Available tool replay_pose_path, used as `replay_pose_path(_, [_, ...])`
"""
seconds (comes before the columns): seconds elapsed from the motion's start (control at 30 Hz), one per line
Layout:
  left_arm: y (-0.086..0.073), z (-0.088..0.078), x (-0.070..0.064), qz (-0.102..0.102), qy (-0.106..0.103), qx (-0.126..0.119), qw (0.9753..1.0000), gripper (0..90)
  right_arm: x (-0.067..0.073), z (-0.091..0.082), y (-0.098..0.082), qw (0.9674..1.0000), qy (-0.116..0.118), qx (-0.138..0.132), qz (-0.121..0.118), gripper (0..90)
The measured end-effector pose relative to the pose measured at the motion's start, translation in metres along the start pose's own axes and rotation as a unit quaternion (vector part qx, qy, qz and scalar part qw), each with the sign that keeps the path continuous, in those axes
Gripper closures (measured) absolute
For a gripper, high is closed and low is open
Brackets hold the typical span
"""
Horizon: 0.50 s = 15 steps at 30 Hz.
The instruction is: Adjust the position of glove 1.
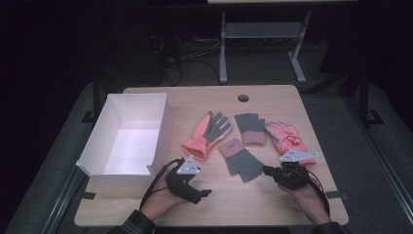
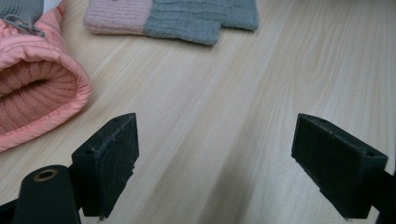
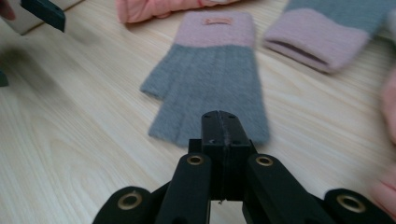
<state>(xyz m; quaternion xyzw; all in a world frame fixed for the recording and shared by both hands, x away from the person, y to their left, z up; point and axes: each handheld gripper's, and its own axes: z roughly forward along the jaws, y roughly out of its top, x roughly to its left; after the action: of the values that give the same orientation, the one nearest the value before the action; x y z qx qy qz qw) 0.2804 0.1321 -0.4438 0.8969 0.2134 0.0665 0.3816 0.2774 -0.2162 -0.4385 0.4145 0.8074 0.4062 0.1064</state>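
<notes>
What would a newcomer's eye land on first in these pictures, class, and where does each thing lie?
Four gloves lie in a loose row mid-table: a coral glove with a grey palm, two grey knit gloves with pink cuffs, and a pink padded glove at the right. A white open box sits at the table's left. Nearer the person, the left claw stands open over bare wood, while the right claw is shut, pointing at the nearer grey glove.

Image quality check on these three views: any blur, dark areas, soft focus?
High view: table evenly lit, surroundings nearly black, white box bright inside. Left gripper view: sharp on the open left gripper, salmon glove cuff slightly soft. Right gripper view: shut right gripper crisp, grey fingerless glove blurred at its near edge, frame edges smeared.
</notes>
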Motion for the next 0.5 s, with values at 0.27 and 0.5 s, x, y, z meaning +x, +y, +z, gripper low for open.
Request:
replay_pose_path(0.27, [0.000,0.002,0.001,-0.007,-0.003,-0.001,1.0000,14.8,0.011,0.030,0.016,0.9994,0.017,0.014,-0.027,90.0])
replay_pose_path(0.5, [-0.002,0.001,0.001,-0.001,0.002,0.000,1.0000,14.8,0.021,0.047,0.016,0.9979,0.029,0.042,-0.040,90.0])
